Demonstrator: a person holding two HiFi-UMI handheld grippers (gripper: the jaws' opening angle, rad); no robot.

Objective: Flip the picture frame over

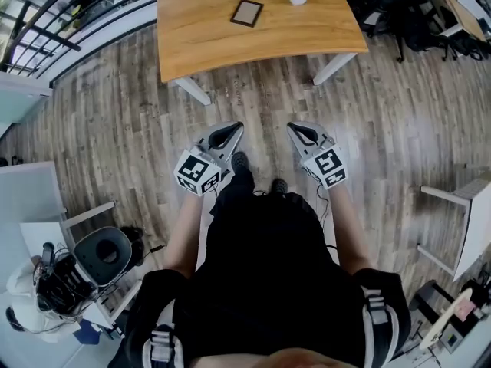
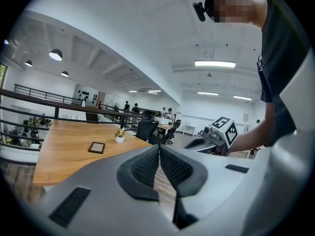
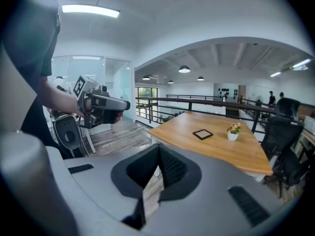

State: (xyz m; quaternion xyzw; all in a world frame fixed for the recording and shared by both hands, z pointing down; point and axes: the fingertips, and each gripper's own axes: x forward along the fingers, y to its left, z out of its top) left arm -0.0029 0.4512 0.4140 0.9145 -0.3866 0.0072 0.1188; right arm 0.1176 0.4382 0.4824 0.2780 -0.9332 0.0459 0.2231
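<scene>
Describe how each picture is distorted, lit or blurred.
Head view: the fisheye bends the table edge and the floor; the light is even and the picture sharp. Left gripper view: black round border, bowed ceiling, bright strip lamp, mosaic patch at the top. Right gripper view: same round border; the frame is small but sharp.

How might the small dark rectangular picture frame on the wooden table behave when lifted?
The small dark rectangular picture frame lies flat on the wooden table, leaving little edge to grip. It looks thin, rigid, probably light, so may slide if pushed.
</scene>
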